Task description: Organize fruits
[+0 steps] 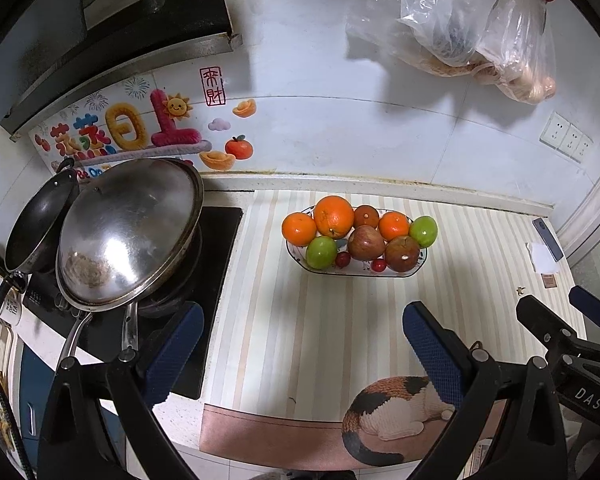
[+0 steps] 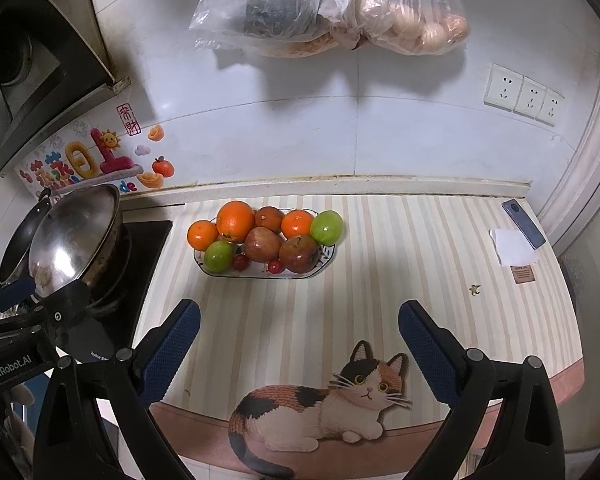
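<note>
A patterned white plate [image 1: 296, 254] [image 2: 328, 254] sits on the striped mat near the wall, piled with fruit. On it lie a large orange [image 1: 333, 216] [image 2: 235, 221], smaller oranges [image 1: 299, 229] [image 2: 202, 235], two red apples [image 1: 366, 243] [image 2: 262, 244], two green fruits [image 1: 321, 252] [image 2: 326, 226] and small red cherry-like fruits [image 1: 343, 259] [image 2: 276, 266]. My left gripper [image 1: 302, 316] hangs open over the mat, short of the plate, with nothing between its fingers. My right gripper [image 2: 299, 312] is also open and empty, in front of the plate.
A wok with a steel lid [image 1: 128, 232] [image 2: 74, 236] and a black pan [image 1: 40, 232] stand on the hob at the left. A phone [image 2: 523, 223] and white paper [image 2: 514, 252] lie at the far right. Plastic bags [image 2: 324, 4] hang on the wall. The mat has a cat picture [image 2: 320, 408].
</note>
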Available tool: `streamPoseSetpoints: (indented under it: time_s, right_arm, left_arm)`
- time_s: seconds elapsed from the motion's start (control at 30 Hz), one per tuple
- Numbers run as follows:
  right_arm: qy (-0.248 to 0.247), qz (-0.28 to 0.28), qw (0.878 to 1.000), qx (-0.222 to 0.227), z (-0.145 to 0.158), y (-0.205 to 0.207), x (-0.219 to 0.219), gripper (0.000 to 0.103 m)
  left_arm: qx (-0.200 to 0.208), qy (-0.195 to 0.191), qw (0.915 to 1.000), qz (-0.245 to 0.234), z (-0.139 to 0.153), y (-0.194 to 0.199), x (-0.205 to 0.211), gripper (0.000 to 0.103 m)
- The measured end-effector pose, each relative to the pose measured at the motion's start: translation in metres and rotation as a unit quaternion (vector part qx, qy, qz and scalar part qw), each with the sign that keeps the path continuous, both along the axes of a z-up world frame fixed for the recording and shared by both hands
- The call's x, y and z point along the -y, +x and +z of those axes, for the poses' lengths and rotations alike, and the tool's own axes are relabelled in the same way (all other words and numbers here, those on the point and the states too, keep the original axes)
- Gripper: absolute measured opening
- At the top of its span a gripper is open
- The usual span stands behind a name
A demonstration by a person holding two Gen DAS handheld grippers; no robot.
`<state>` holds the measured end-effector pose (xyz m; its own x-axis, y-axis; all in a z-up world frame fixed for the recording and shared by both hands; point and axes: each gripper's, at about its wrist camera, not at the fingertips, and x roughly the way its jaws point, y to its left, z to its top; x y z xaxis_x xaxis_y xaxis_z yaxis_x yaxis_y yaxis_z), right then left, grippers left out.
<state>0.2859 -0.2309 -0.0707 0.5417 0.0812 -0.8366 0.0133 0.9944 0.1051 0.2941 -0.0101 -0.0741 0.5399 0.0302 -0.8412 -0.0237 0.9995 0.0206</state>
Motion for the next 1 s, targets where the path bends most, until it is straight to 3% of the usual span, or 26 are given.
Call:
streamPoseSetpoints:
  time_s: [1.0]
  right_arm:
    - [-0.003,0.003,1.000,-0.001,-0.0002,-0.0007,0.0022,0.101]
  left_arm:
    - [-0.011,-0.007,0.9998,-0.012,-0.0058,-0.0014,-0.0011,0.102]
